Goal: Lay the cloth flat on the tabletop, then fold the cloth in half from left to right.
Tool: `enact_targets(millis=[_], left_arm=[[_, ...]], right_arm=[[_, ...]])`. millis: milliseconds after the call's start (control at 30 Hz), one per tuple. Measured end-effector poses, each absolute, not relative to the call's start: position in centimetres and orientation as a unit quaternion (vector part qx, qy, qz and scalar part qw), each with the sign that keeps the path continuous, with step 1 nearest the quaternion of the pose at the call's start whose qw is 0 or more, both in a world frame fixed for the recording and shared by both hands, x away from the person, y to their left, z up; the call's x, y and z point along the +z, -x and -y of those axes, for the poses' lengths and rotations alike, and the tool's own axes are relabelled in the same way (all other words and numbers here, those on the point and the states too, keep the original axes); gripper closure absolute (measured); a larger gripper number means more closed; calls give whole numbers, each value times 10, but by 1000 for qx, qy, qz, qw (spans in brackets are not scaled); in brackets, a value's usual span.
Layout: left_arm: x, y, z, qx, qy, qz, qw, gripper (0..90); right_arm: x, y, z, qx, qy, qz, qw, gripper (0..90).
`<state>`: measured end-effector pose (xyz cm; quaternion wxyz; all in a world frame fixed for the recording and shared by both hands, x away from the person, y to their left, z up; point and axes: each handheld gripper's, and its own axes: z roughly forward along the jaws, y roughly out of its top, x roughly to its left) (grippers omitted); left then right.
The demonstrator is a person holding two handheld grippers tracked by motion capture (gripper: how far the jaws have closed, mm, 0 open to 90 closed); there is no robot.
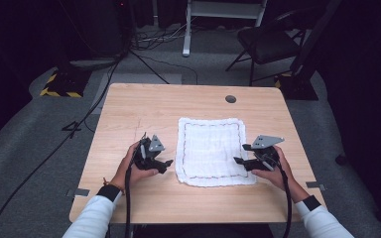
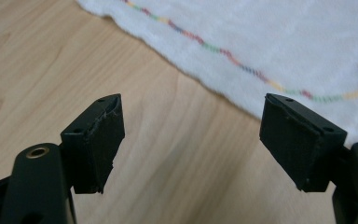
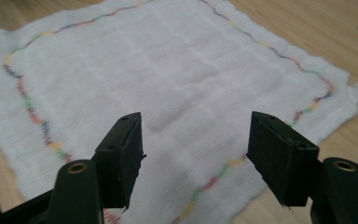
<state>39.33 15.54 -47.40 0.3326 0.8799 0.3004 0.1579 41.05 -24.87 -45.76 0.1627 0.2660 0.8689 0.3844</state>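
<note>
I see one white cloth [image 1: 210, 150] lying flat and spread near the middle of the wooden table [image 1: 129, 109], nearer the right side. A wavy multicoloured stitch line [image 3: 28, 107] runs just inside its edges.

Handling, as I judge it: the cloth is thin, light and limp. It will drape and fold under its own weight and will not slide as a rigid piece. It is not fragile. I would pinch it at an edge or corner, outside the stitch line, with one jaw slipped under the hem.

The left gripper [image 1: 155, 157] sits just left of the cloth's left edge, over bare wood, not touching it. Its jaws stand apart and hold nothing.

The right gripper [image 1: 250, 157] sits at the cloth's right edge, near its near-right corner, jaws reaching over the fabric. They stand wide apart and empty. Contact with the cloth cannot be confirmed.
</note>
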Motion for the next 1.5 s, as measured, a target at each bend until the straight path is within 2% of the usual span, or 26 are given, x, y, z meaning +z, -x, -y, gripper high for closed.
enact_targets(millis=[133,400,767,867,1067,1133,1233,1500], left_arm=[[-484,-379,-168,157,-885,-299,319,220],[-488,-379,-185,146,-873,-329,331,214],[-491,-388,-178,172,-873,-326,321,207],[-487,-404,-174,147,-868,-340,332,187],[-483,-427,-168,164,-858,-353,335,189],[-484,-437,-160,186,-857,-349,329,201],[-483,-448,-155,165,-857,-356,335,197],[-479,-494,-125,175,-851,-366,334,194]], right_arm=[[-461,-397,245,385,-249,-875,159,342],[-469,-383,219,377,-212,-889,149,362],[-473,-376,196,372,-178,-901,136,360],[-473,-375,184,378,-167,-901,132,376],[-474,-373,156,382,-134,-907,116,406],[-474,-373,146,383,-124,-908,113,416],[-475,-374,135,388,-120,-908,106,422],[-477,-372,102,391,-97,-910,101,436]])
